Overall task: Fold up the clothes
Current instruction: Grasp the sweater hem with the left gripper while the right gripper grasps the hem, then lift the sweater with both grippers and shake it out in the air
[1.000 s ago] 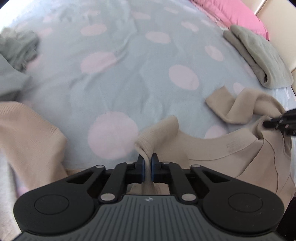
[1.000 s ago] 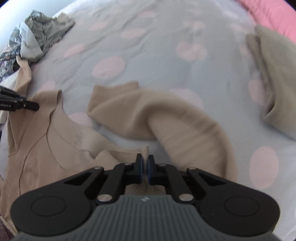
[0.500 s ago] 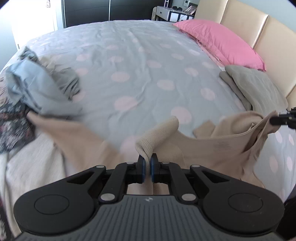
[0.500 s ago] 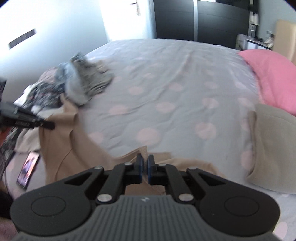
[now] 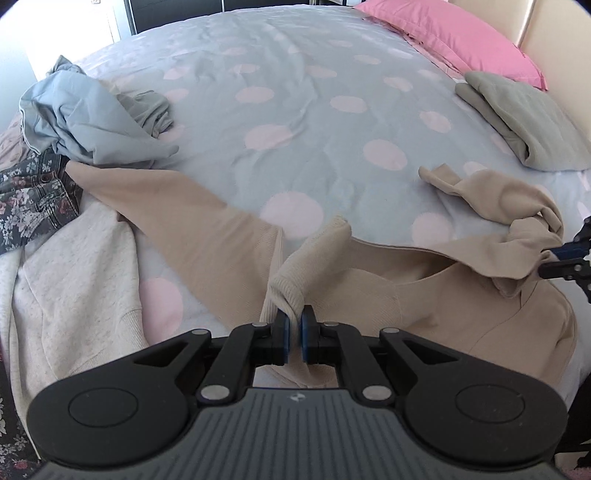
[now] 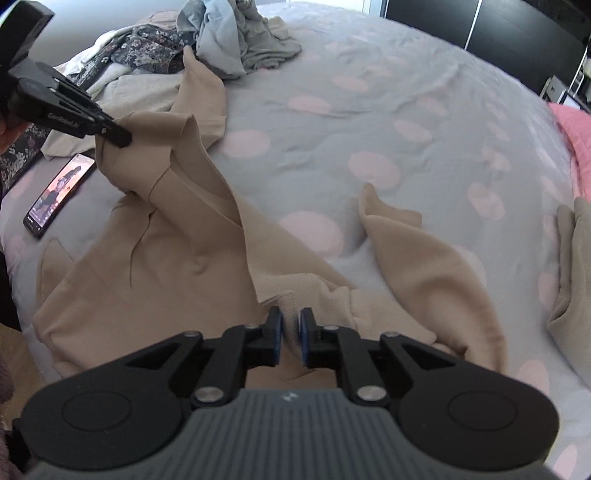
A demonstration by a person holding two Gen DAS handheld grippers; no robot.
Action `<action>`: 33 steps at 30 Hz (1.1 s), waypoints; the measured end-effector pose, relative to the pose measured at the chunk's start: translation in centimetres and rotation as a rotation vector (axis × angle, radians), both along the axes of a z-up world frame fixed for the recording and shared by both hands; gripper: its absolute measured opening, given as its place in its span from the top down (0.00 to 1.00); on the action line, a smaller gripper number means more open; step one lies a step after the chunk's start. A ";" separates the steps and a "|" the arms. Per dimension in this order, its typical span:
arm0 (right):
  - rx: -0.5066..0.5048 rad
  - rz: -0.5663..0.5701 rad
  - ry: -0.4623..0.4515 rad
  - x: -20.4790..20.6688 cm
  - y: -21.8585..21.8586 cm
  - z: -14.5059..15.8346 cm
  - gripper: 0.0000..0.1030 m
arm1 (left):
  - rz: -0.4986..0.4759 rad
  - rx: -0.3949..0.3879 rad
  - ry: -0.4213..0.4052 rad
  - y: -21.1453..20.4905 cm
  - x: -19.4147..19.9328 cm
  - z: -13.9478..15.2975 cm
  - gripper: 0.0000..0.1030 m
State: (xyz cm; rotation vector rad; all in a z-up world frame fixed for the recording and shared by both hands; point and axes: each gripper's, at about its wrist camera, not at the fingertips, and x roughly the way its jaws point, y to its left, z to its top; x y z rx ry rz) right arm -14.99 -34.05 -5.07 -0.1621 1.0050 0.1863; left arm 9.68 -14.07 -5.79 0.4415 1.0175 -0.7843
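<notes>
A beige long-sleeved top (image 5: 424, 295) lies spread on the spotted grey bedspread (image 5: 295, 92). My left gripper (image 5: 293, 332) is shut on one shoulder of the top, which bunches up above the pads. My right gripper (image 6: 290, 334) is shut on the other shoulder (image 6: 314, 299). In the right wrist view the top's body (image 6: 147, 266) hangs toward the bed's near edge and the left gripper (image 6: 110, 134) shows pinching cloth. One sleeve (image 5: 177, 199) trails left, the other (image 6: 424, 254) lies crumpled to the right.
A folded grey-green garment (image 5: 524, 122) lies by the pink pillow (image 5: 454, 33). A heap of grey-blue clothes (image 5: 92, 122), a floral garment (image 5: 33, 206) and a cream sweatshirt (image 5: 70, 273) lie at the left. A phone (image 6: 59, 192) lies on the bed.
Both grippers lifted the top by its shoulders, then lowered it again. The top now lies more spread out, with the left sleeve stretched out to the left.
</notes>
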 end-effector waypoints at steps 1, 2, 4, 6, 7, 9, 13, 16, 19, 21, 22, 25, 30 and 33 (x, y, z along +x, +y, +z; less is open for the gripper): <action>-0.017 0.016 -0.009 -0.3 -0.1 0.6 0.66 | 0.000 -0.002 0.001 0.0 0.1 0.0 0.96; -0.039 0.037 -0.016 -0.6 -0.3 1.2 0.62 | 0.001 -0.004 0.002 0.0 0.2 0.0 0.96; -0.088 0.081 -0.023 -1.1 -0.5 2.3 0.57 | 0.002 -0.008 0.003 -0.1 0.3 0.0 0.96; -0.162 0.144 -0.009 -1.7 -0.6 2.8 0.56 | 0.003 -0.010 0.006 -0.2 0.5 0.0 0.96; -0.203 0.177 0.001 -2.0 -0.6 2.8 0.56 | 0.002 -0.011 0.007 -0.3 0.6 0.0 0.96; -0.292 0.246 0.025 -2.4 -0.5 2.4 0.56 | -0.003 -0.011 0.005 -0.4 0.6 0.1 0.96; -0.443 0.362 0.050 -2.9 -0.2 1.0 0.56 | -0.008 -0.006 0.003 -0.5 0.7 0.0 0.96; -0.508 0.453 0.045 -2.9 0.3 0.2 0.56 | -0.008 0.000 0.003 -0.7 0.7 0.0 0.96; -0.594 0.570 0.036 -3.1 1.3 -0.9 0.55 | -0.009 0.004 0.002 -0.7 0.7 -0.1 0.96; -0.653 0.649 0.031 -3.2 2.0 -1.6 0.55 | -0.011 0.004 0.002 -0.7 0.8 -0.1 0.96; -0.681 0.688 0.030 -3.3 2.3 -2.0 0.55 | -0.013 0.004 0.003 -0.7 0.8 -0.1 0.96; -0.769 0.803 0.009 -3.9 3.1 -3.0 0.55 | -0.016 0.004 0.005 -0.6 1.0 -0.2 0.96; -0.793 0.749 -0.050 -3.7 3.0 -2.6 0.78 | -0.012 -0.007 0.009 -0.5 1.1 -0.2 0.96; -0.783 0.671 -0.085 -3.3 2.6 -2.0 0.89 | -0.005 -0.029 0.009 -0.3 1.0 0.1 0.96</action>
